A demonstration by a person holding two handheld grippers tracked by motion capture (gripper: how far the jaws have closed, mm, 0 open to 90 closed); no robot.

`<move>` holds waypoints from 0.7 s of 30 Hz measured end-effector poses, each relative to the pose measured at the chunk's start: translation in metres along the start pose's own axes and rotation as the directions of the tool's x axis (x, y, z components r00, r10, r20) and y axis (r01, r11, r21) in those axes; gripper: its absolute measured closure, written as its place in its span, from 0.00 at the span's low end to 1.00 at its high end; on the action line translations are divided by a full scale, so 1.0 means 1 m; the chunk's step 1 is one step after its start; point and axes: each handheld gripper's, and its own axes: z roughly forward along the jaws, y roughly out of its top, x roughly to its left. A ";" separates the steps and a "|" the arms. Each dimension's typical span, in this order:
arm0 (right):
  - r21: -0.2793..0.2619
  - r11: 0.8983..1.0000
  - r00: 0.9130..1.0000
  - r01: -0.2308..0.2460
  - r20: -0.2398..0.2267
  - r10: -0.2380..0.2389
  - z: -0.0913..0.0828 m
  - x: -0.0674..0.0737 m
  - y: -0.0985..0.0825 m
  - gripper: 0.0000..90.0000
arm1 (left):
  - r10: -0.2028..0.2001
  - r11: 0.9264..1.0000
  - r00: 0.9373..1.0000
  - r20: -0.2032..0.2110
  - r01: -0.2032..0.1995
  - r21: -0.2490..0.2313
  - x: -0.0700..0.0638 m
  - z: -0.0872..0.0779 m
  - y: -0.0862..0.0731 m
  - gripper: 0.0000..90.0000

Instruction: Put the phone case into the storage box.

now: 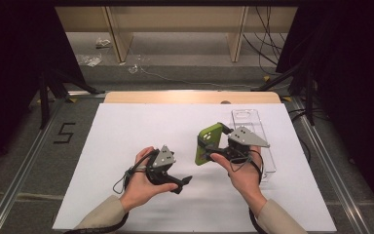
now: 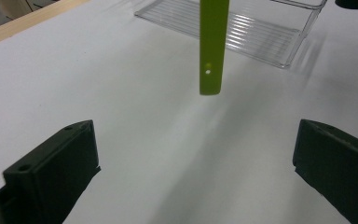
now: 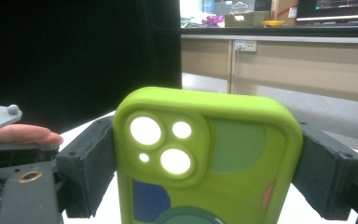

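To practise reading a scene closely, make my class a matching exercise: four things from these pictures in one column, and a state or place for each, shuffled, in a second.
Column one:
1. left gripper
2. right gripper
3. green phone case
4. clear tray

Column two:
A. lying on the white sheet, with nothing in it
B. jaws wide apart, nothing between them
C. held up off the table
D. jaws clamped on the case's two sides

Pairs: 1-B, 2-D, 3-C, 4-A
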 end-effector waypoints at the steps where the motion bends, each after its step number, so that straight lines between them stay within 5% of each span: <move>1: -0.001 1.000 1.000 0.000 0.002 0.000 0.000 0.000 0.000 0.19 | -0.005 1.000 1.000 0.001 0.005 -0.003 0.001 -0.002 -0.001 0.00; 21: -0.025 1.000 0.999 -0.009 0.033 0.010 -0.009 -0.010 0.007 0.19 | -0.026 0.999 0.999 -0.026 0.025 -0.039 0.013 -0.023 -0.016 0.00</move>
